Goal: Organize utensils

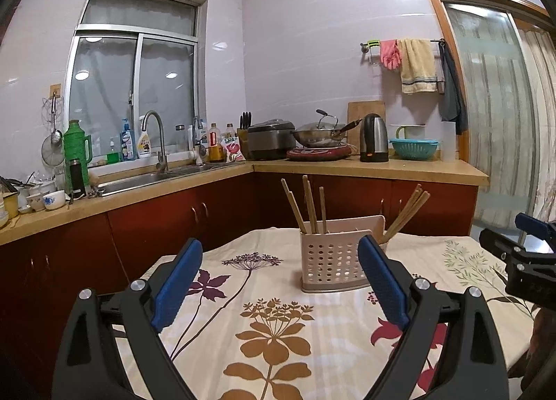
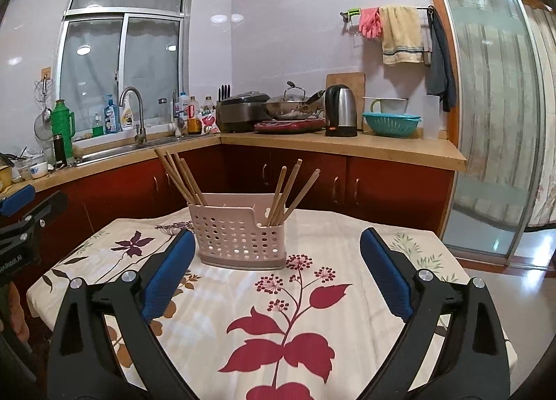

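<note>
Your left claw is spread wide and holds nothing; it hovers above the surface, which carries a flowered cloth. Your right claw is likewise spread and empty, hovering over the same surface from the other side. The utensil holder, a pale perforated plastic caddy with two compartments, stands upright on the cloth ahead of both claws, near the far edge. In the right wrist view, one bundle of chopsticks leans out of its left compartment, and a second bundle of chopsticks leans from the right compartment. No loose utensil shows on the cloth in either view.

Step in hand, as judged: either the sorting is finished and you are hovering clear, or you stand at the outset with nothing yet picked; the pictures do not settle which. Should more be wanted, the next move calls for bringing one claw down over a single bundle from above, closing on the upper shafts, and lifting straight so the light holder does not tip. The kitchen counter behind plays no part.
</note>
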`<state>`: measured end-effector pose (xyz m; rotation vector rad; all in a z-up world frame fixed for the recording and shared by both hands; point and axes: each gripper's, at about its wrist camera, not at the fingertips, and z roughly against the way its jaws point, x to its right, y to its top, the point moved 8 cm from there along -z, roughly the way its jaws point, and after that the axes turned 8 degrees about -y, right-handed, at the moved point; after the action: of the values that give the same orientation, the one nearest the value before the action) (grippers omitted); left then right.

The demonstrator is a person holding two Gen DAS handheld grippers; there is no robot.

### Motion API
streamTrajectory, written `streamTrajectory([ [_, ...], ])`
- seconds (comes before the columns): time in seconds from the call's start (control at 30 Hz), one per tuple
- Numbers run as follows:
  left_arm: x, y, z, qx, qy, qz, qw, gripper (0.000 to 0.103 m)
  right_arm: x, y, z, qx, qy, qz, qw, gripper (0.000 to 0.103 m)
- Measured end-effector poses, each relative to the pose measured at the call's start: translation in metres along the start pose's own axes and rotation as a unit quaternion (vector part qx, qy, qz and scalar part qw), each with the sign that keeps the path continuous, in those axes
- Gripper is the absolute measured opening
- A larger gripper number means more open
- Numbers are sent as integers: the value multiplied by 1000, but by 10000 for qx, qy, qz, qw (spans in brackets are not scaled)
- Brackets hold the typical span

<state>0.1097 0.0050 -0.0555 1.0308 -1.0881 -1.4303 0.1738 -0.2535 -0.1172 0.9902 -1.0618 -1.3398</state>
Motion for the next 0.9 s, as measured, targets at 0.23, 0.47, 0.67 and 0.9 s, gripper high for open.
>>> streamTrajectory([
  [0.23, 3, 4, 23, 49, -70, 62, 9999, 89, 5, 10, 26, 123, -36, -56, 9999, 94],
  [0.47, 8, 7, 38, 152, -105, 40, 9998, 89, 7, 16, 43, 220, -55, -60, 9997, 94],
  [0.67, 10, 7, 44, 175, -128, 30, 9998, 89, 8, 14, 48, 249, -61, -51, 9997, 94],
  [0.9, 10, 7, 45, 180, -119, 34, 9998, 89, 8, 15, 53, 293, -61, -51, 9995, 94],
])
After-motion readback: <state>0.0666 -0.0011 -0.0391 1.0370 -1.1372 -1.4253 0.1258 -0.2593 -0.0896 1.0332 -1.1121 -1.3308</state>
